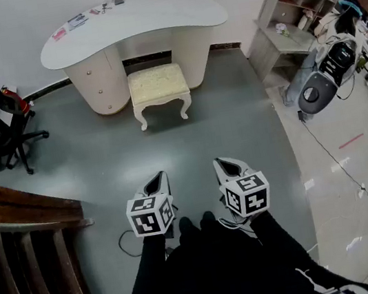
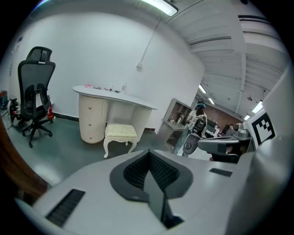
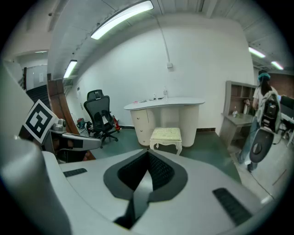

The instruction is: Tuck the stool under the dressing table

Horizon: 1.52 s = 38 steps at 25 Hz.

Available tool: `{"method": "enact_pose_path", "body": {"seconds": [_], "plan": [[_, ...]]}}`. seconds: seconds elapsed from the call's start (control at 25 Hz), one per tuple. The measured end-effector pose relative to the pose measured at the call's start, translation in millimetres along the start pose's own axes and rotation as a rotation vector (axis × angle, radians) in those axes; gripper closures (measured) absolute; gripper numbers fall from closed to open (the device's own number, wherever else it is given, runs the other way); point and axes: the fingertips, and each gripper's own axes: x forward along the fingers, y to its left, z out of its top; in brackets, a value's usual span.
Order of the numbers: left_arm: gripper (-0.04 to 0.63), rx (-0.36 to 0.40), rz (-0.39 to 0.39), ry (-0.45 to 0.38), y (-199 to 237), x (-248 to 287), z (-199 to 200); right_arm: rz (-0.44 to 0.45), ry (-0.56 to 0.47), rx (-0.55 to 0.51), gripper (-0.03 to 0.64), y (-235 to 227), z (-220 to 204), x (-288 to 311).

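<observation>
1. Head view: The stool (image 1: 159, 87) stands on the floor in front of the gap under the dressing table (image 1: 131, 19). Most of it sticks out. My left tongs (image 1: 156, 181) and right tongs (image 1: 227, 166) are low by the person's legs, well apart from the stool. A thin cord (image 1: 121, 245) lies on the floor near the feet. I think a foot could catch on it on the walk over.
2. Left gripper view: The left tongs are pressed together with nothing in them. The stool is far off, just beside the drawers (image 2: 90, 117). If I push it crooked, a leg could bump them.
3. Right gripper view: The right tongs are pressed together too, and empty. The stool is straight ahead. Closed tongs cannot grab. If I only shove the soft top, the stool might tip or turn.
</observation>
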Motion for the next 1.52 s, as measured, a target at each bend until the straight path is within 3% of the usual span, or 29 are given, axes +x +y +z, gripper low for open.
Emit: {"method": "enact_pose_path", "body": {"seconds": [0.48, 0.8, 1.28, 1.52], "plan": [[0.588, 0.027, 0.012, 0.027, 17, 15, 6, -0.021, 0.025, 0.002, 0.612, -13, -4, 15], [0.588, -0.029, 0.053, 0.045, 42, 63, 23, -0.005, 0.045, 0.011, 0.612, -41, 12, 67], [0.588, -0.142, 0.191, 0.129, 104, 165, 51, -0.119, 0.177, 0.168, 0.612, -159, 29, 156], [0.588, -0.177, 0.257, 0.159, 125, 198, 61, -0.126, 0.225, 0.199, 0.612, -191, 35, 181]]}}
